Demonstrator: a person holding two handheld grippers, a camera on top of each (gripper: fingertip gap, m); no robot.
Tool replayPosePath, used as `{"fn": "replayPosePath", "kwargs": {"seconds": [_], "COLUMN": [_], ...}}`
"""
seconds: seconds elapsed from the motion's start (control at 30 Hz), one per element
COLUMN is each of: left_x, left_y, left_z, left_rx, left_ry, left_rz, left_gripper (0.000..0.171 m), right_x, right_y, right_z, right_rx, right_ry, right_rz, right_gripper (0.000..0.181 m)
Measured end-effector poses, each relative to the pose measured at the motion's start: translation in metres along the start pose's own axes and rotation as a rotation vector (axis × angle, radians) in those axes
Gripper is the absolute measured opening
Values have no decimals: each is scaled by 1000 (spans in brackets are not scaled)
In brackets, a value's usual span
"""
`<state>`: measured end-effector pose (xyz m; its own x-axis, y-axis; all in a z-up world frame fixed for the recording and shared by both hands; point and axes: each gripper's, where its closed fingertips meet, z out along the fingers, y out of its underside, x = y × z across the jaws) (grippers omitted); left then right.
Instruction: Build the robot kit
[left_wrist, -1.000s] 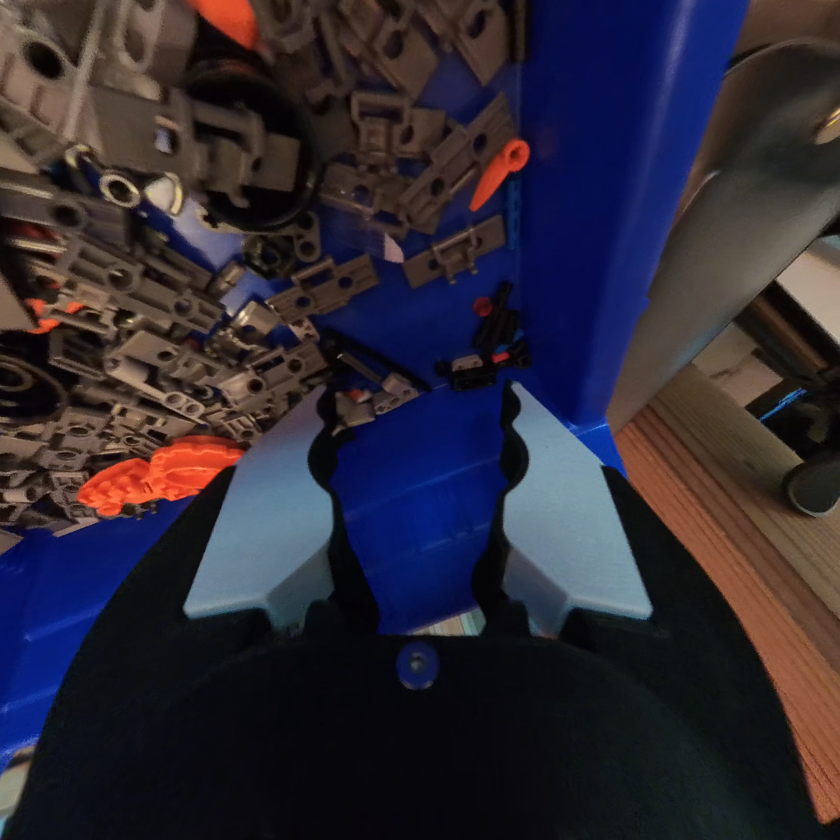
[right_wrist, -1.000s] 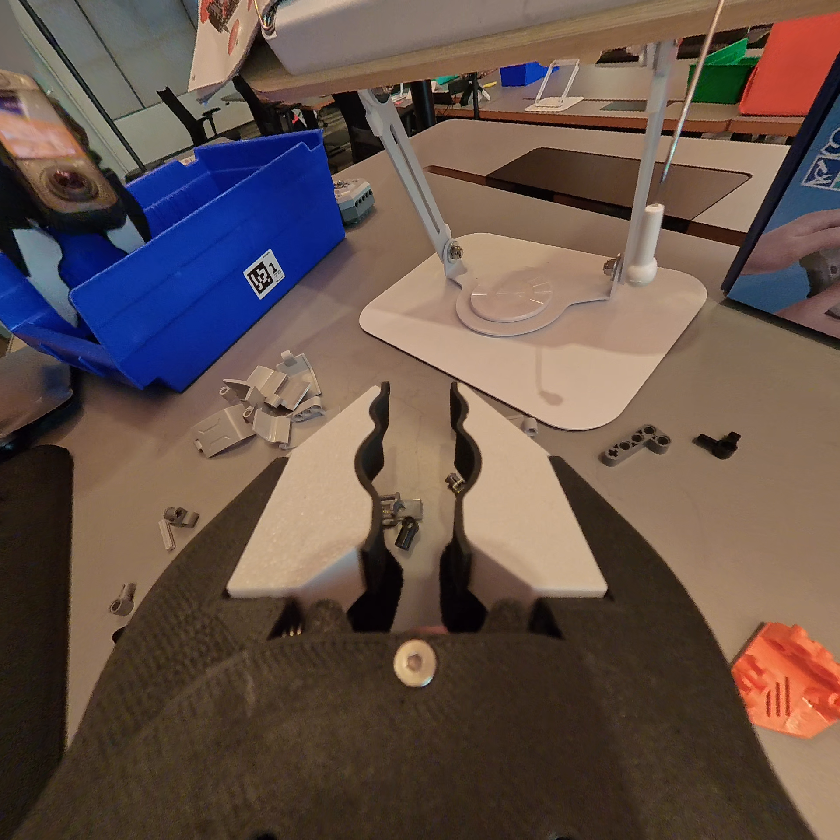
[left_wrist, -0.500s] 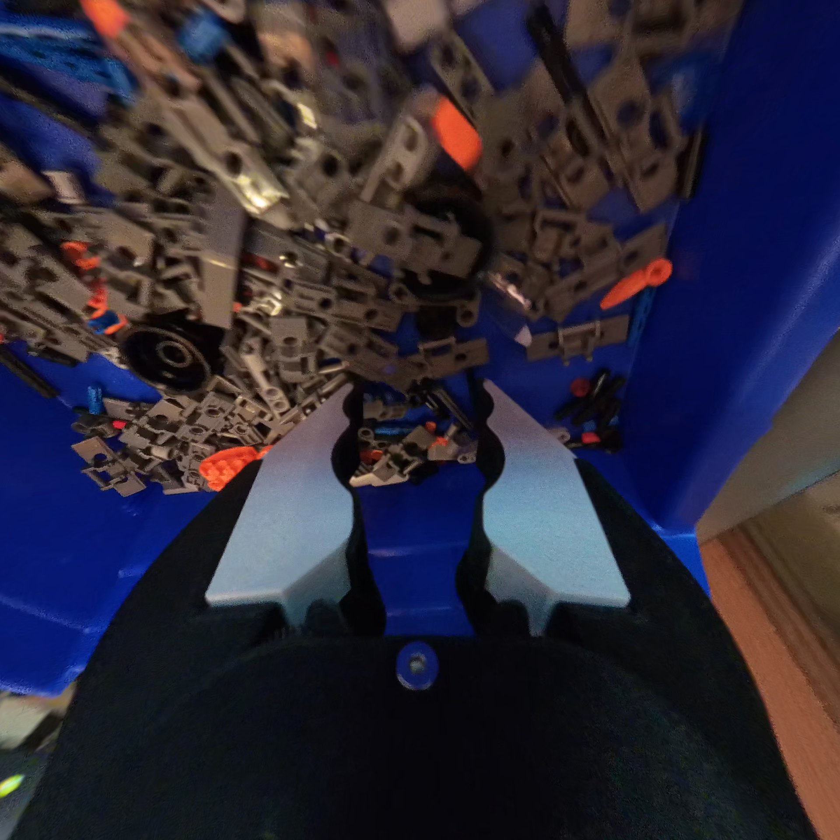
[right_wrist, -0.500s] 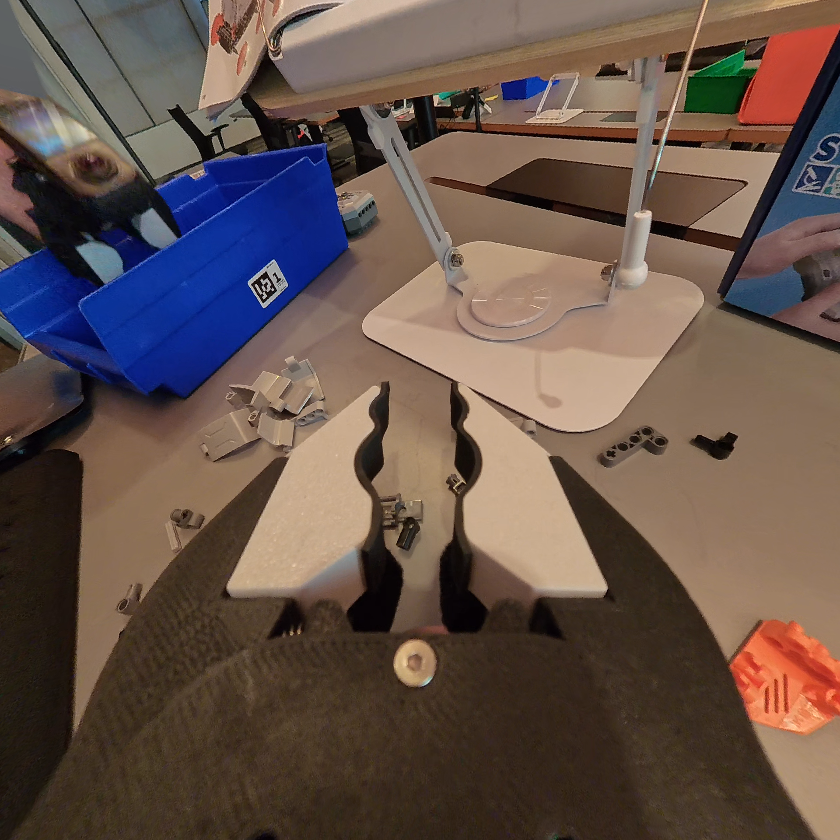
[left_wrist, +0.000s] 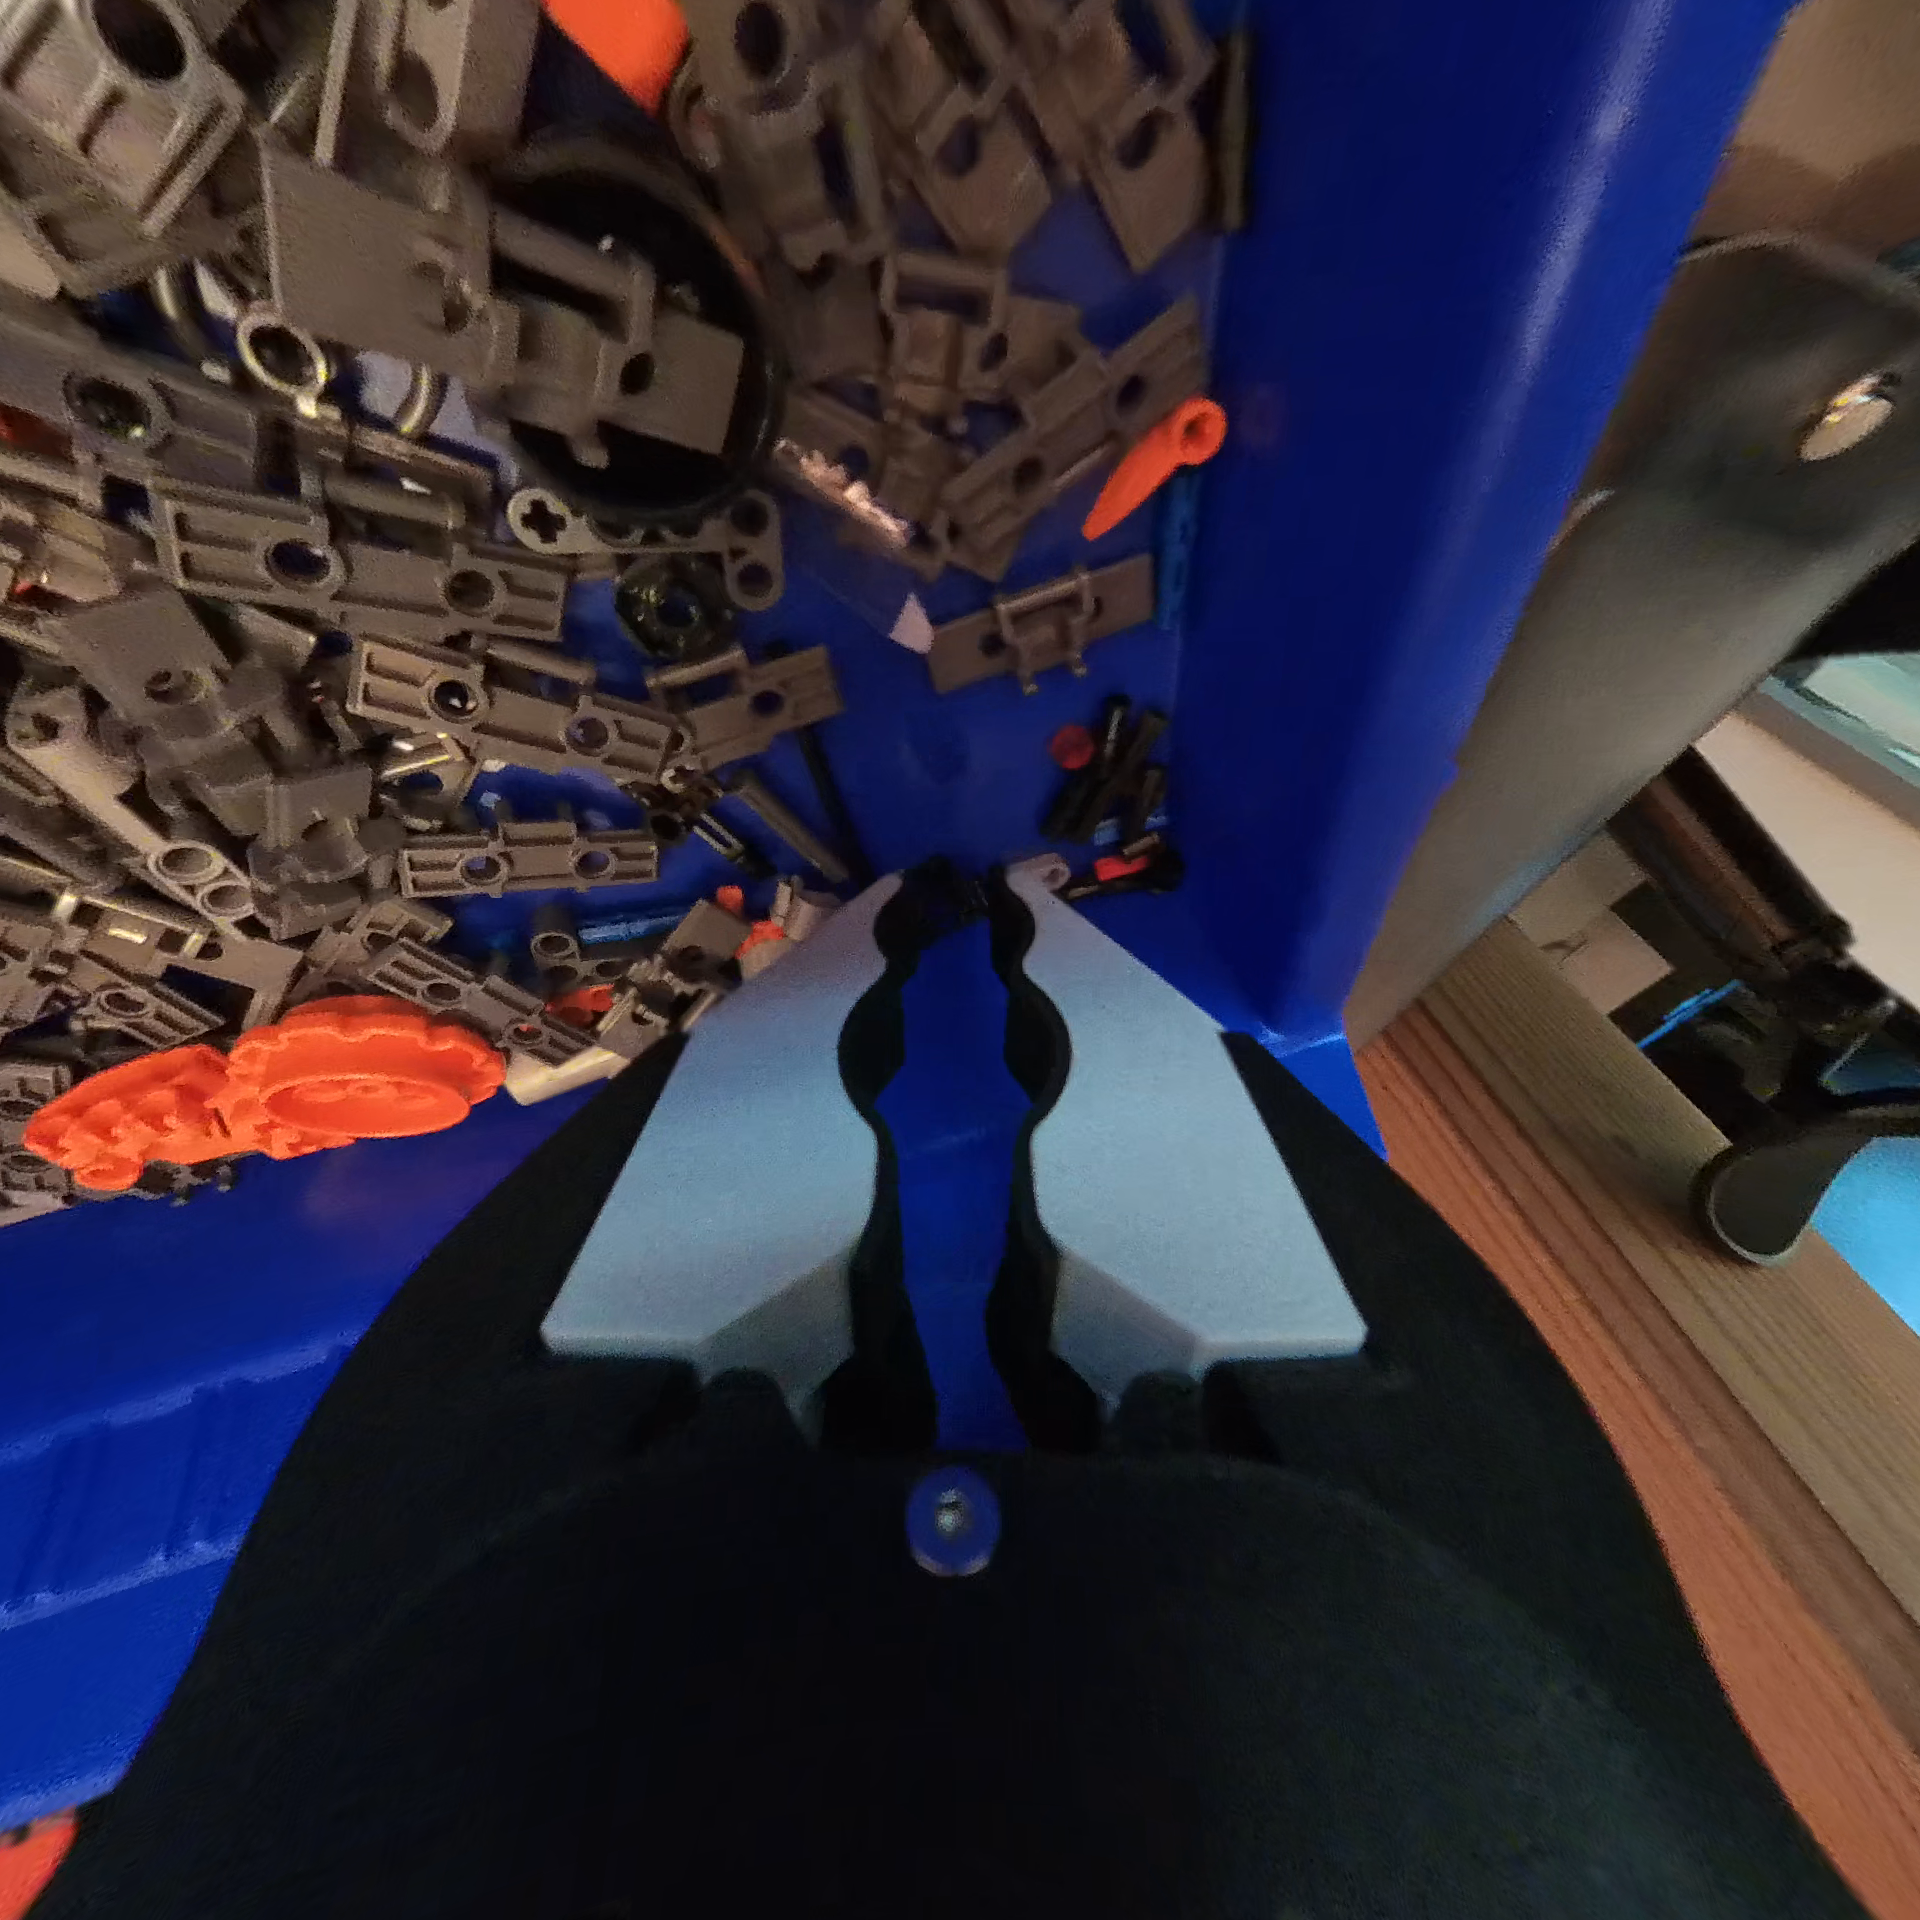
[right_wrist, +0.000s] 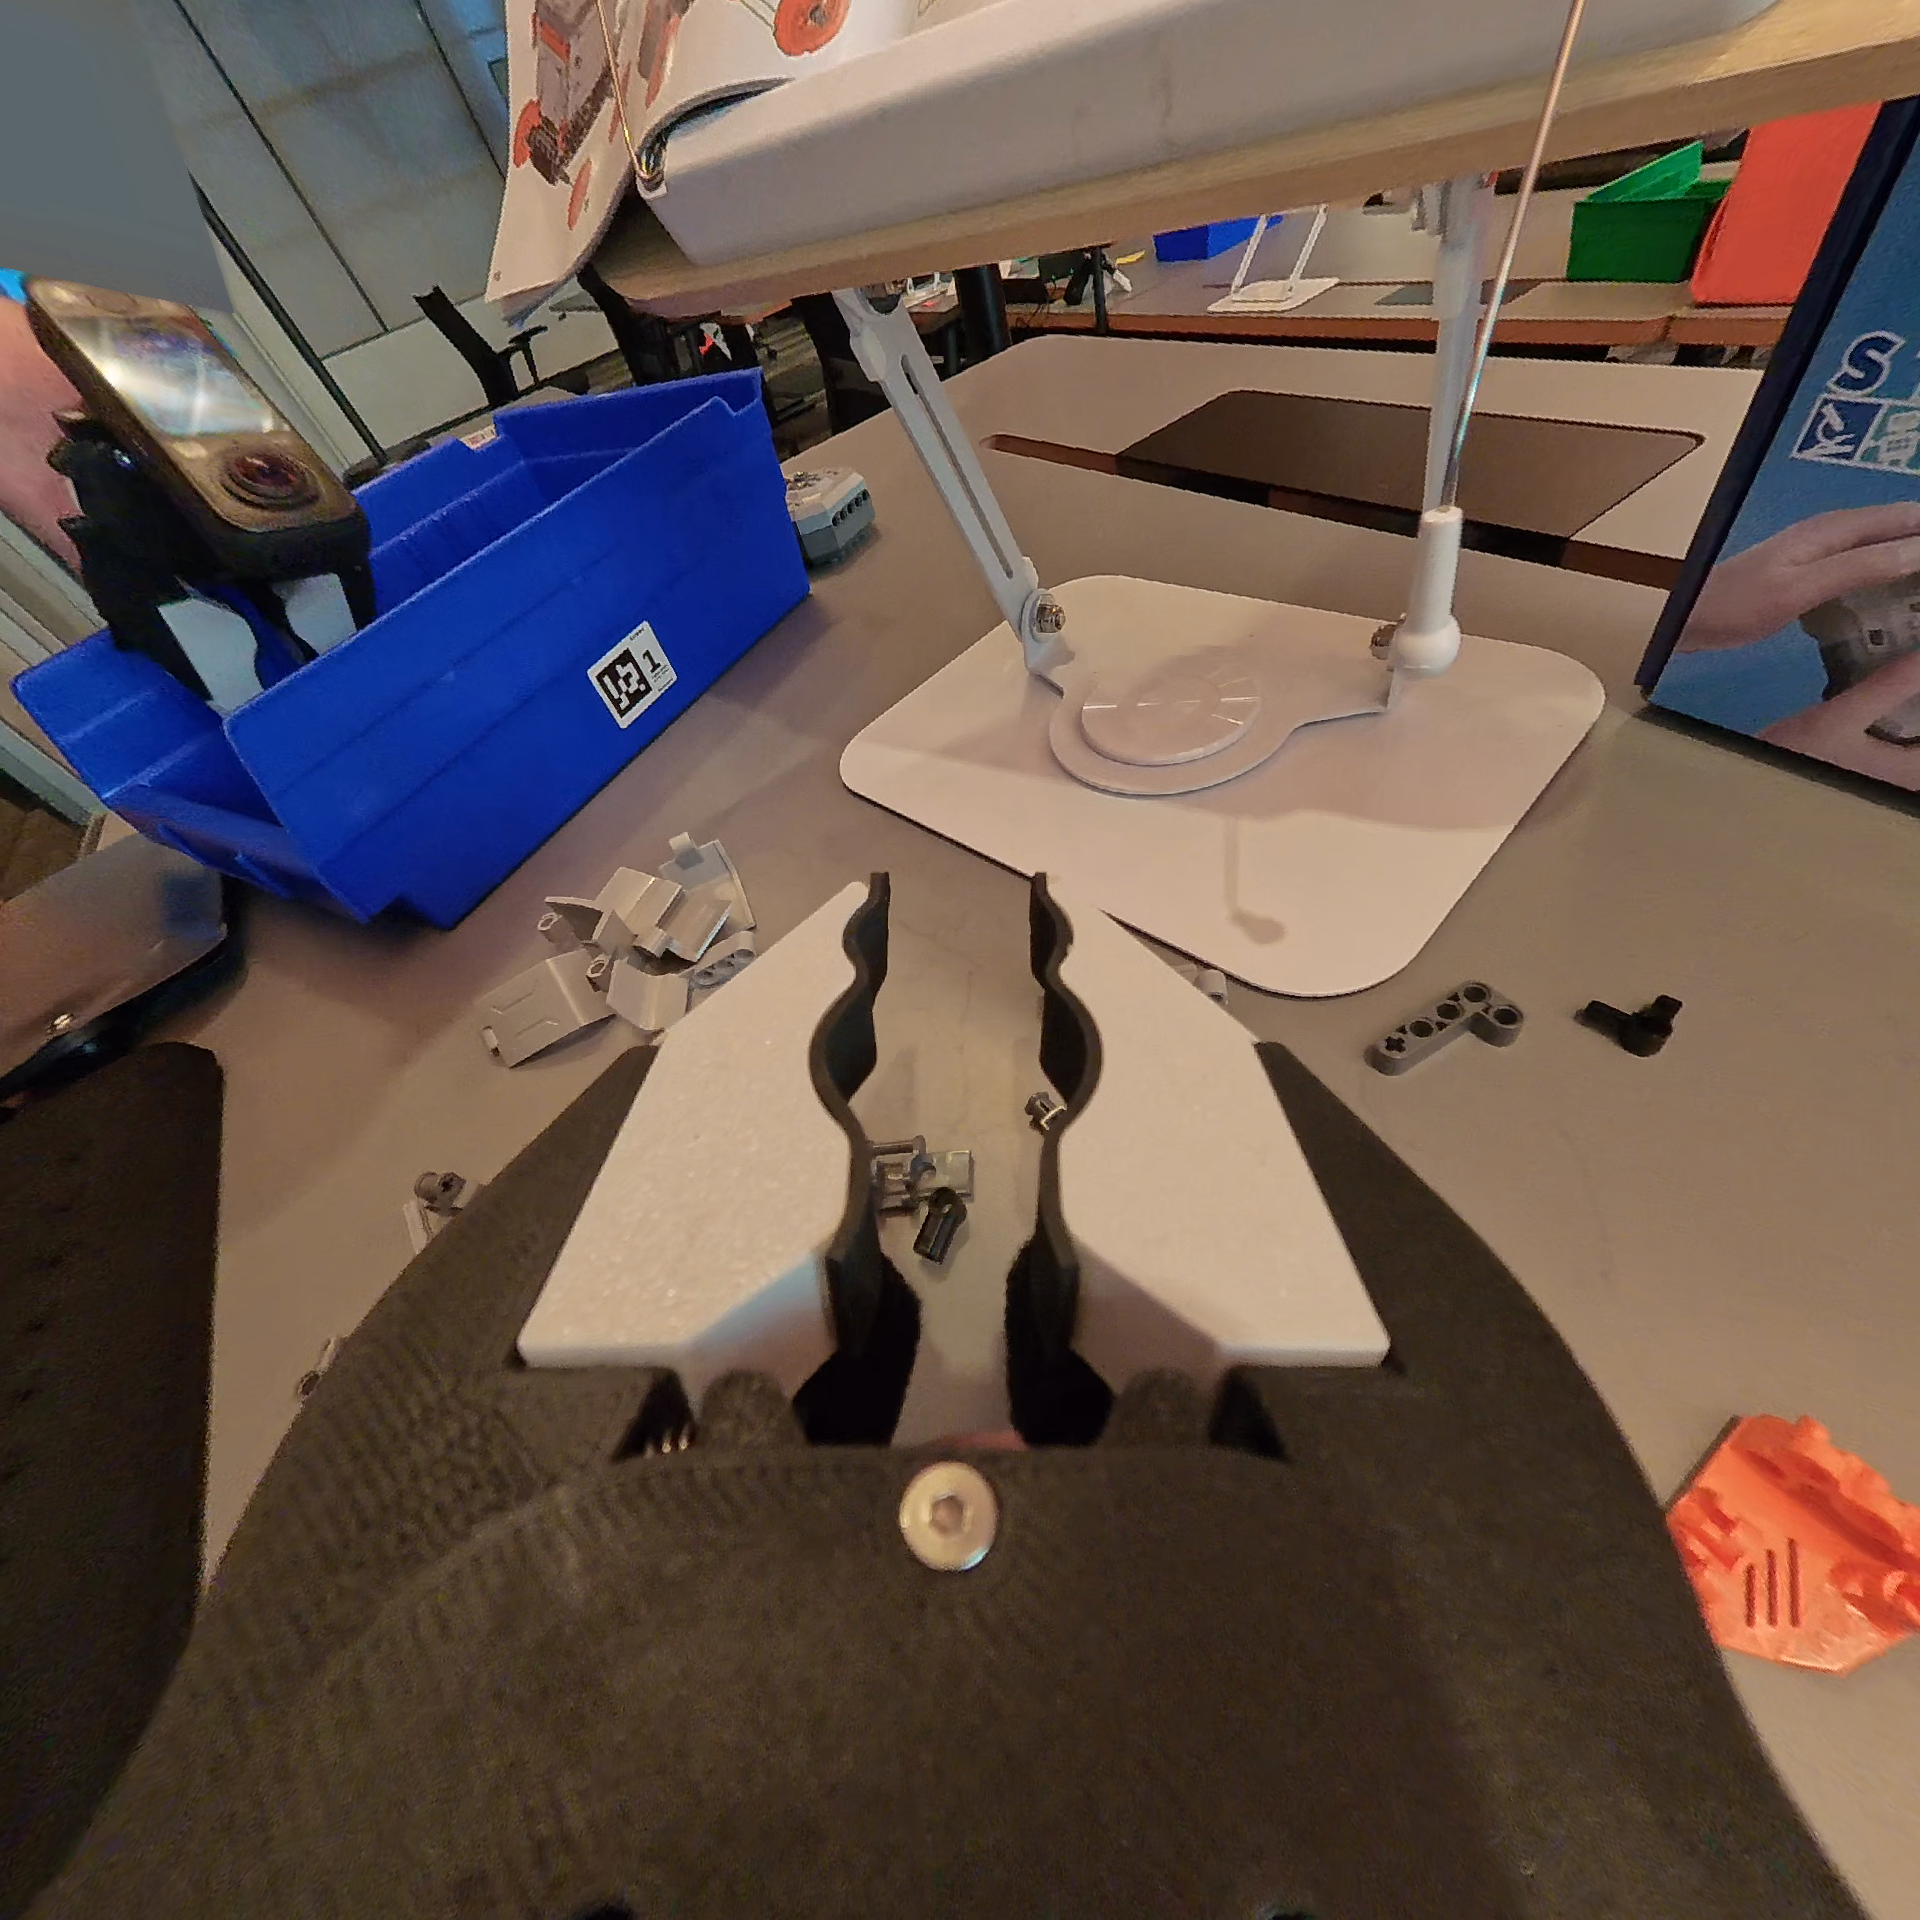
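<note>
My left gripper (left_wrist: 951, 894) reaches into a blue bin (left_wrist: 1351, 520), near its right wall. Its pads are closed on a small black piece (left_wrist: 954, 896) at the fingertips, close to the bin floor. A heap of dark grey building parts (left_wrist: 416, 675) fills the bin to the left, and a cluster of black pins (left_wrist: 1112, 769) lies just beyond the tips. In the right wrist view, the left gripper (right_wrist: 249, 634) dips into the same bin (right_wrist: 468, 707). My right gripper (right_wrist: 961, 904) hovers over the grey table, jaws apart and empty. A small grey part (right_wrist: 925, 1179) and a black pin (right_wrist: 940, 1231) lie on the table below it.
An orange toothed piece (left_wrist: 260, 1091) and an orange spike (left_wrist: 1153, 468) lie in the bin. On the table are light grey panels (right_wrist: 634, 945), a white stand base (right_wrist: 1226, 769), a grey L-beam (right_wrist: 1444, 1023), a black connector (right_wrist: 1631, 1023), an orange part (right_wrist: 1808, 1548) and a blue box (right_wrist: 1808, 520). There is about 40 cm between the tips of the two grippers. Measured from the fingertips, the black pin (right_wrist: 940, 1231) is 9 cm or so from the right gripper and 40 cm from the left.
My left gripper's jaws went from wide open to closed on the small black piece while it shifted about inside the bin toward the right wall. The right gripper stayed almost still.
</note>
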<state>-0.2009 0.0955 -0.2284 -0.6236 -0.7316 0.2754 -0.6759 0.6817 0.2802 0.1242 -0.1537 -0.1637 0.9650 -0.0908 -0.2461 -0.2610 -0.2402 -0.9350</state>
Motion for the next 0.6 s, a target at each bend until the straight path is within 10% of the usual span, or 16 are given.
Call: {"fn": "replayPosePath", "kwargs": {"seconds": [0.6], "left_x": [-4], "left_y": [7], "left_z": [14], "left_rx": [-66], "left_ry": [-6], "left_rz": [-107], "left_gripper": [6], "right_x": [0], "right_y": [-7], "right_z": [-6], "right_rx": [32], "right_ry": [-4], "right_rz": [7], "right_gripper": [25]}}
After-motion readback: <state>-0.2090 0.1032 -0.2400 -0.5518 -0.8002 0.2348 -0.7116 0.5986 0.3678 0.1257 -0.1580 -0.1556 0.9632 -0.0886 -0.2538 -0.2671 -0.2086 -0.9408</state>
